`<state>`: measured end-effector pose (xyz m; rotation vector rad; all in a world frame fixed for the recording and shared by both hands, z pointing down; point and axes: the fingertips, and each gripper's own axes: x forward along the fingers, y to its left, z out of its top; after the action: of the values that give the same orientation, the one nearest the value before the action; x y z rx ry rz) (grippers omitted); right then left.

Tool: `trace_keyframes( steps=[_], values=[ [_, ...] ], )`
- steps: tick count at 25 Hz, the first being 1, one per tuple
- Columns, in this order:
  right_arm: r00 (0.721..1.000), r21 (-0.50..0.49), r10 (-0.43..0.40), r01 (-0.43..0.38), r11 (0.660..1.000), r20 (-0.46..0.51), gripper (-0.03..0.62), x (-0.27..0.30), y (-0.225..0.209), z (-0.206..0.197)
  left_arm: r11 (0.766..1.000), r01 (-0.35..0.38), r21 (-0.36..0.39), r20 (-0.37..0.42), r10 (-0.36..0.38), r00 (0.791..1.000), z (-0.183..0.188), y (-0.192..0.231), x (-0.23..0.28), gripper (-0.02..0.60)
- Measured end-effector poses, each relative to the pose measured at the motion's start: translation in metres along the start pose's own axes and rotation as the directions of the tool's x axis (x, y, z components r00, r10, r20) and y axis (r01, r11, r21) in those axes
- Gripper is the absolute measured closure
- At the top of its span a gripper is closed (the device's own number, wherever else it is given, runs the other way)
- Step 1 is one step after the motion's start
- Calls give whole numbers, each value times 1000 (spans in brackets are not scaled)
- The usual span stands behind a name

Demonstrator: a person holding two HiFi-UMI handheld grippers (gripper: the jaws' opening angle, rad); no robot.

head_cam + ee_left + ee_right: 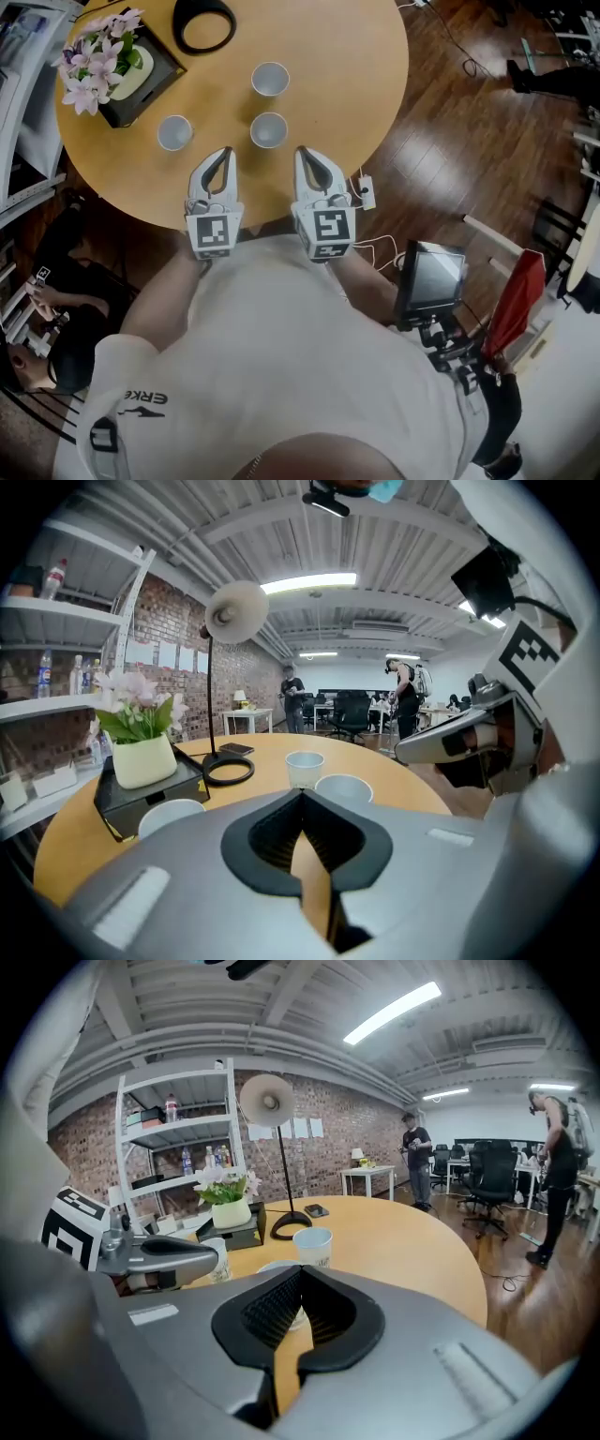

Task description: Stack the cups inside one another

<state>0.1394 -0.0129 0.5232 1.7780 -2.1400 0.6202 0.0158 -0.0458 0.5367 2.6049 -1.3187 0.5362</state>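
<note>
Three white paper cups stand upright and apart on the round wooden table (pixel 375 84): a far cup (pixel 270 79), a near middle cup (pixel 269 129) and a left cup (pixel 174 132). My left gripper (pixel 225 150) is over the table's near edge, shut and empty, its tip between the left and middle cups. Beside it, my right gripper (pixel 302 150) is also shut and empty, just right of the middle cup. The left gripper view shows the far cup (pixel 305 768), the middle cup (pixel 343 787) and the left cup (pixel 171 815) beyond the closed jaws. In the right gripper view the far cup (pixel 312 1246) stands ahead.
A pot of pink flowers (pixel 103 58) sits on a black tray (pixel 155 80) at the table's far left. A desk lamp's black ring base (pixel 203 23) lies at the back. A small white device (pixel 367 192) rests near the right edge. A small screen on a stand (pixel 431 277) is beside me.
</note>
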Motion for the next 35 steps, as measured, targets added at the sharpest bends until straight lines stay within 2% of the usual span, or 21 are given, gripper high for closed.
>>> trace_keyframes(
  steps=[7, 17, 18, 26, 29, 35],
  values=[
    [995, -36, 32, -36, 999, -94, 580, 22, -5, -44, 1000, 12, 29, -76, -10, 997, -42, -9, 22, 580],
    [979, -125, 94, -118, 985, -179, 573, 46, -4, -72, 999, 26, 38, -126, -21, 992, -64, -17, 39, 580],
    [975, -139, 103, -132, 982, -196, 528, 49, -2, -75, 999, 26, 39, -132, -21, 991, -66, -17, 40, 580],
    [937, -222, 175, -248, 943, -303, 323, 71, 14, -94, 999, 11, 36, -155, -6, 988, -73, -12, 44, 580],
    [932, -237, 179, -260, 936, -317, 283, 82, 17, -94, 1000, -4, 28, -155, 8, 988, -73, -7, 45, 580],
    [923, -261, 175, -272, 926, -342, 269, 103, 21, -96, 1000, -25, 13, -153, 27, 988, -74, 1, 45, 580]
  ],
)
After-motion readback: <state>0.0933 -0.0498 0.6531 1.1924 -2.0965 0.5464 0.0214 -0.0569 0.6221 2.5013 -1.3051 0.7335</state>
